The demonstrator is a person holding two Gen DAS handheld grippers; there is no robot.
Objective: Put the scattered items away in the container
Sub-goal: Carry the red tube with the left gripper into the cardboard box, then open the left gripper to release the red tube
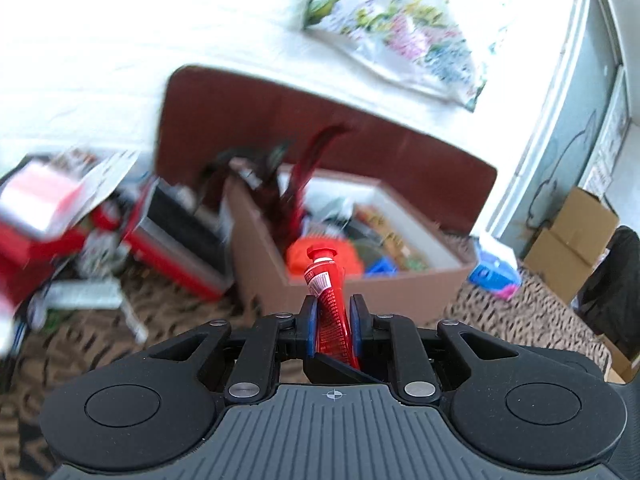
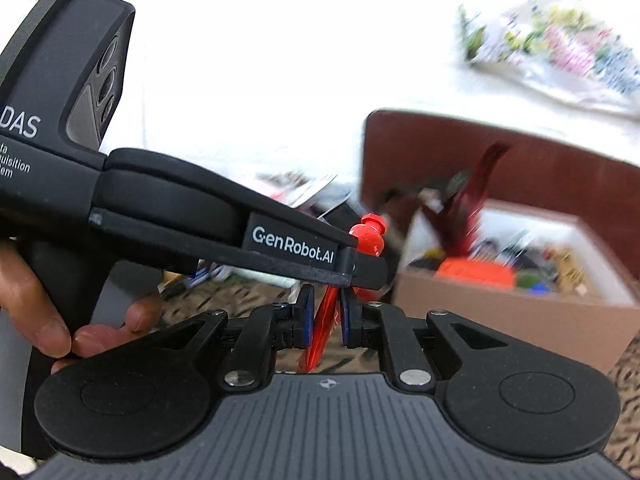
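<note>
Both grippers clamp one red tube [image 1: 330, 304]
Left gripper [image 1: 334, 316] and right gripper [image 2: 325, 314] fingers closed on it — brown box [image 1: 360, 280] just beyond.

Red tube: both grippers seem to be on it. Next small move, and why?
Probably carry the tube forward over the box, then release. Left gripper and right gripper both clamp it, its cap points at the open box, and it is not yet above the rim.

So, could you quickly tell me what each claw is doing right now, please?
Left claw: shut on the red tube.
Right claw: shut on the same red tube's flat end.
</note>
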